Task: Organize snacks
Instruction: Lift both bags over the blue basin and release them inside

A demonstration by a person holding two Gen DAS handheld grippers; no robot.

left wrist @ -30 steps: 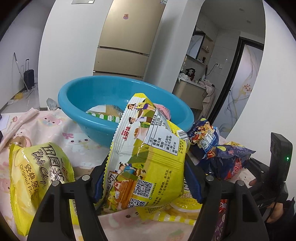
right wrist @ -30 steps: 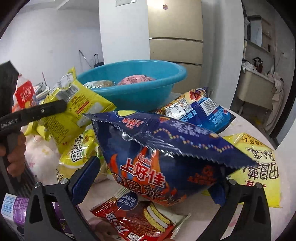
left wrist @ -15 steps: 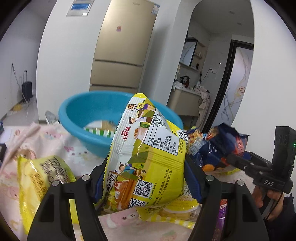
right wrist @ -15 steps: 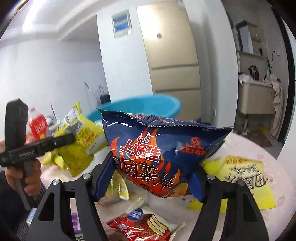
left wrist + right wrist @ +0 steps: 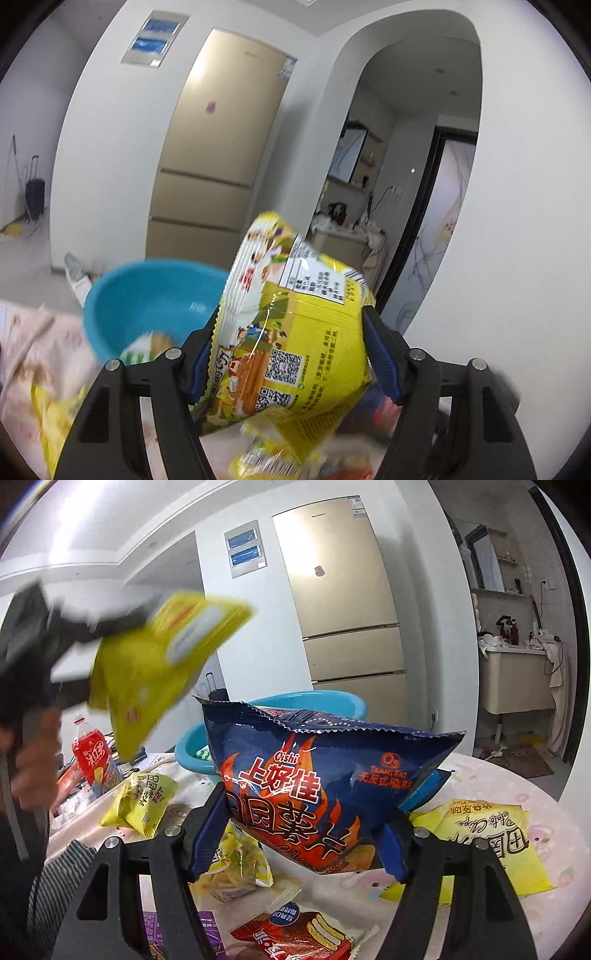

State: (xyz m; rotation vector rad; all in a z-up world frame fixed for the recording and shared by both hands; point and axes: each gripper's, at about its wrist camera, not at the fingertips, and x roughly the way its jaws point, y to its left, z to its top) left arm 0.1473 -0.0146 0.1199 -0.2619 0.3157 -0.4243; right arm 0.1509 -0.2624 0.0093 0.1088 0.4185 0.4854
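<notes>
The left gripper (image 5: 290, 356) clamped a yellow snack bag (image 5: 295, 332) aloft before the blue basin (image 5: 147, 295), while the right gripper (image 5: 314, 834) squeezed a dark blue chip bag (image 5: 325, 779) above the snack-strewn table (image 5: 517, 786).

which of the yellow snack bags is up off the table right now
The yellow bag clamped in the left gripper, lifted above the blue basin. The other yellow bags lie flat on the table.

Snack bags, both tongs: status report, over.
Left tongs shut on yellow snack bag, lifted. Right tongs shut on blue chip bag, lifted. Blue basin beyond, nothing in the way.
</notes>
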